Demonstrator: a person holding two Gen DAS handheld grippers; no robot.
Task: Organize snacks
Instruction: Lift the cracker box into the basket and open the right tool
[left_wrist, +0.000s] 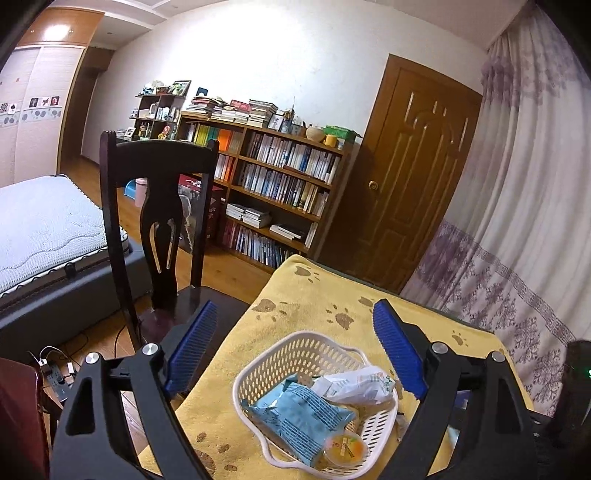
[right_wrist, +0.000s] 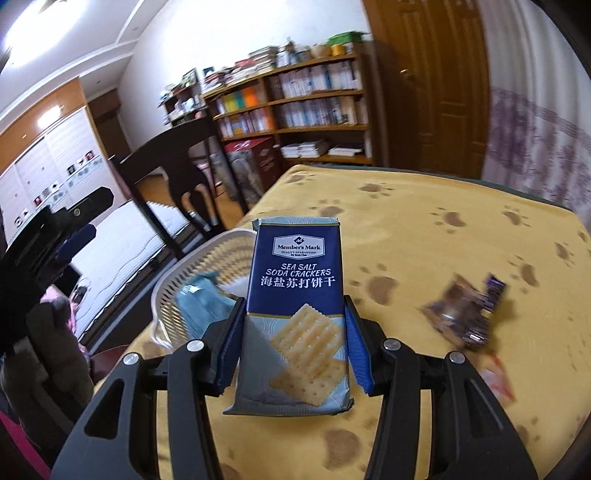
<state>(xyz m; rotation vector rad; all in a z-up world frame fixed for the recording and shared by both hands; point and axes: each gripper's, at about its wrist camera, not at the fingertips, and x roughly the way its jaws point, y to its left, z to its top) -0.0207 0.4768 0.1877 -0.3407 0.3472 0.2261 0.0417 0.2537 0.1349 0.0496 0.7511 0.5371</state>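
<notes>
Yellow paw-print counter (right_wrist: 424, 236): my right jaws (right_wrist: 293, 350) grip the cracker pack (right_wrist: 295, 295), bound for the basket (left_wrist: 314, 354) at frame left; left jaws (left_wrist: 291, 354) wait open.

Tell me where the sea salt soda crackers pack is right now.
In the right wrist view, the crackers pack stands clamped in the right gripper above the yellow cloth, just right of the white basket.
</notes>
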